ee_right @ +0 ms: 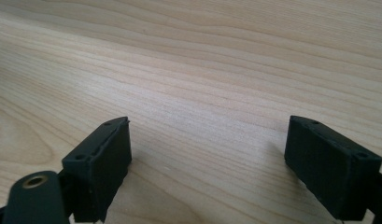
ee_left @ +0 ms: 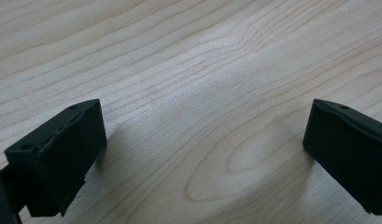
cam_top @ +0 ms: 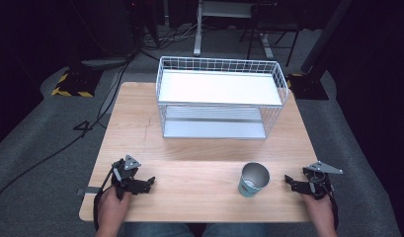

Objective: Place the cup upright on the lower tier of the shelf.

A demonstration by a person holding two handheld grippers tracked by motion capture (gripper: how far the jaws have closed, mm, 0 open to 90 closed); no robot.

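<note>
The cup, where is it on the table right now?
In the high view, the cup stands upright near the table's front edge, right of centre, between the rack and the person, close to the right gripper.

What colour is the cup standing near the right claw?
The cup is teal outside with a silvery metallic inside, seen best in the high view.

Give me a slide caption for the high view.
Two hand-held grippers, left and right, rest open on a wooden table beside a metal cup, before a white wire rack.
</note>
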